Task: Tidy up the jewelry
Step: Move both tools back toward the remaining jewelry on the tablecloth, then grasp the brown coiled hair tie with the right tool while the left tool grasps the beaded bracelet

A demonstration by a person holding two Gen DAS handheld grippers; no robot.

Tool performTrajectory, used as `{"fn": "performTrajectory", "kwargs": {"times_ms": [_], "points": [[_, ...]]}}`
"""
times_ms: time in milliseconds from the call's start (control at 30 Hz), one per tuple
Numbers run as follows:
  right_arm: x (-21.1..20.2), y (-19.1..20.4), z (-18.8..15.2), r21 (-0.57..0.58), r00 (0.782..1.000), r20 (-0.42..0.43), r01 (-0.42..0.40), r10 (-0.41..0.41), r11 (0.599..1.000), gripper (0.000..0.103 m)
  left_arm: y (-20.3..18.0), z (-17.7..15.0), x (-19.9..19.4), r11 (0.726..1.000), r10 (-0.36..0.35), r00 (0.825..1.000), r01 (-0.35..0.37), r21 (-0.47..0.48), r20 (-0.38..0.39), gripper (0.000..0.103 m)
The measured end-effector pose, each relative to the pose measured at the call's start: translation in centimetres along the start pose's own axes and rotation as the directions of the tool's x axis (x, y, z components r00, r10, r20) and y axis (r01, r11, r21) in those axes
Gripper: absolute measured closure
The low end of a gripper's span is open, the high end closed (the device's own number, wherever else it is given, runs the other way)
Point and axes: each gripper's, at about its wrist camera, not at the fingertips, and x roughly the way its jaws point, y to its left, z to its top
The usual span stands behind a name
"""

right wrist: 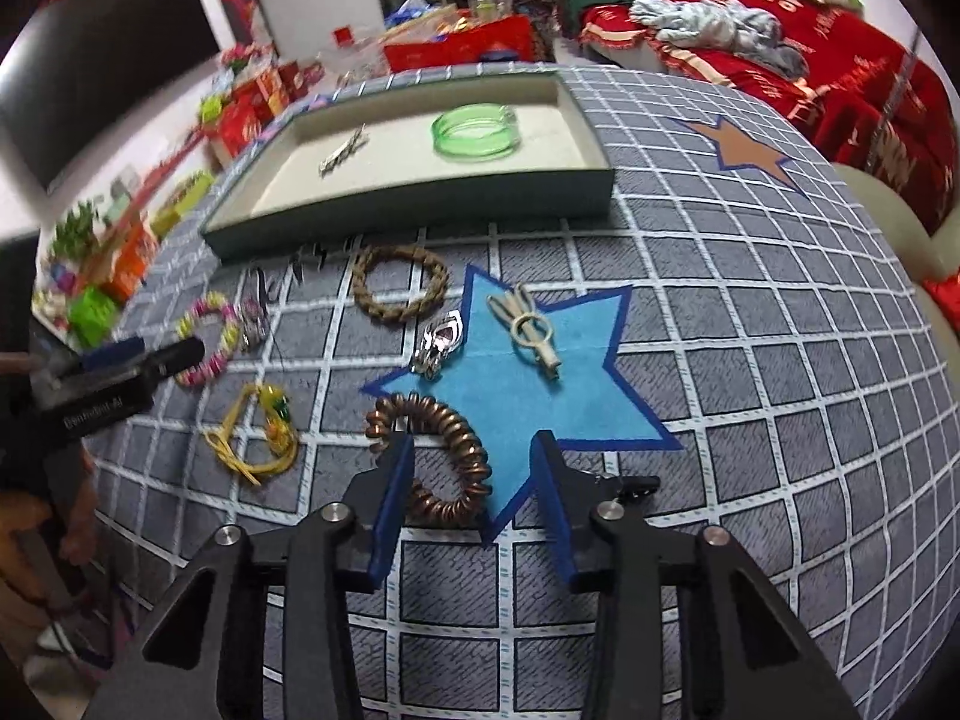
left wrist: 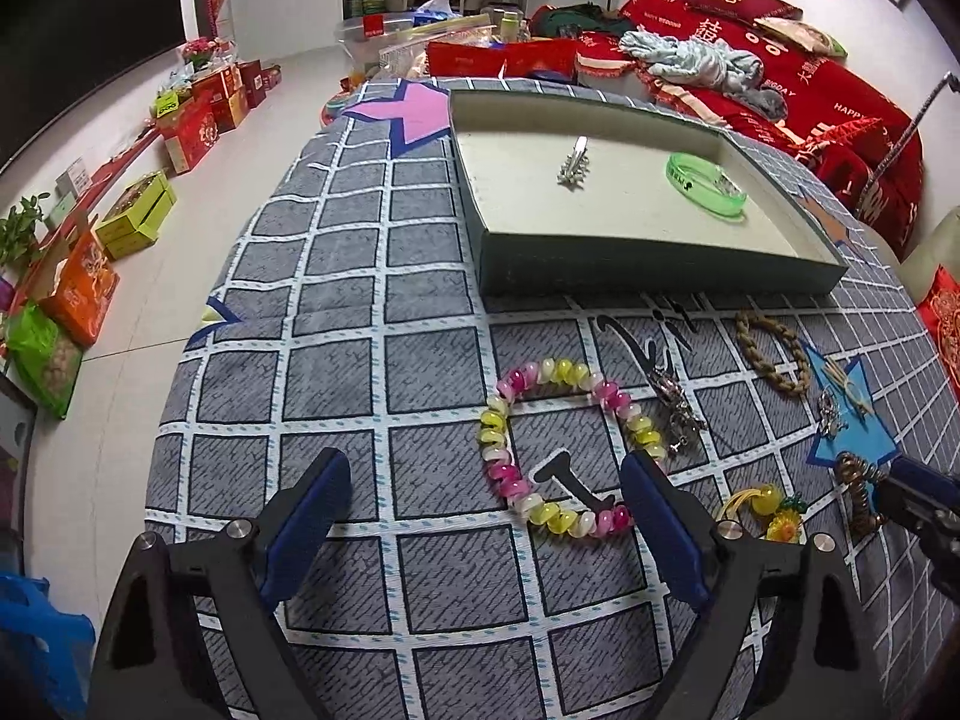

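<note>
A shallow tray sits at the far side of the checked cloth and holds a silver hair clip and a green bangle. My left gripper is open, its fingers on either side of the near part of a pink, yellow and white bead bracelet. My right gripper is open around a copper coil hair tie, its right part between the fingers.
On the cloth lie a braided rope ring, a silver pendant, a beige hair clip, a yellow tassel charm and a silver clip. A red sofa stands behind.
</note>
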Motion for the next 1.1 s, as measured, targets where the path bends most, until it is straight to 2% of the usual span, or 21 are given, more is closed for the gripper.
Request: {"fn": "performTrajectory", "kwargs": {"times_ms": [33, 200, 233, 267, 300, 367, 400, 433, 600, 1100], "points": [[0.3, 0.2, -0.1, -0.011, 1.000, -0.010, 0.003, -0.003, 1.000, 0.064, 0.0, -0.1, 0.0, 1.000, -0.002, 1.000, 0.002, 0.002, 0.000, 0.000], [0.3, 0.5, 0.0, -0.029, 1.000, -0.013, 0.007, -0.007, 1.000, 0.070, -1.0, -0.3, -0.2, 0.998, 0.021, 1.000, -0.022, 0.064, 0.016, 0.017], [0.3, 0.5, 0.0, -0.030, 1.000, -0.016, 0.003, -0.004, 1.000, 0.072, -1.1, -0.4, -0.3, 0.997, 0.018, 1.000, -0.019, 0.070, 0.018, 0.024], [0.3, 0.6, 0.0, -0.032, 1.000, -0.017, 0.003, -0.004, 0.999, 0.079, -1.2, -0.4, -0.4, 0.997, 0.013, 1.000, -0.015, 0.078, 0.021, 0.032], [0.4, 0.7, 0.0, -0.038, 1.000, -0.025, 0.006, -0.007, 0.999, 0.091, -1.4, -0.4, -0.5, 0.996, 0.010, 1.000, -0.012, 0.086, 0.025, 0.037], [0.5, 1.0, -0.3, -0.050, 1.000, -0.029, 0.006, -0.007, 0.999, 0.091, -1.6, -0.4, -0.7, 0.995, 0.002, 1.000, -0.005, 0.097, 0.030, 0.059], [0.5, 1.1, -0.4, -0.055, 1.000, -0.026, 0.007, -0.008, 0.998, 0.091, -1.6, -0.4, -0.7, 0.995, -0.004, 1.000, 0.001, 0.101, 0.031, 0.064], [0.3, 1.2, -0.5, -0.058, 1.000, -0.020, 0.007, -0.008, 0.998, 0.091, -1.6, -0.4, -0.8, 0.995, -0.010, 0.999, 0.007, 0.103, 0.032, 0.074], [-0.4, 1.1, -0.4, -0.051, 1.000, 0.002, 0.001, 0.000, 0.999, 0.091, -0.7, -0.4, -1.3, 0.993, -0.105, 0.994, 0.104, 0.054, 0.025, 0.077], [-2.9, 0.4, 2.8, -0.008, 0.994, 0.092, -0.056, 0.056, 0.998, 0.091, -0.4, 2.1, -4.9, 0.981, -0.195, 0.976, 0.193, 0.027, 0.095, 0.077]]}}
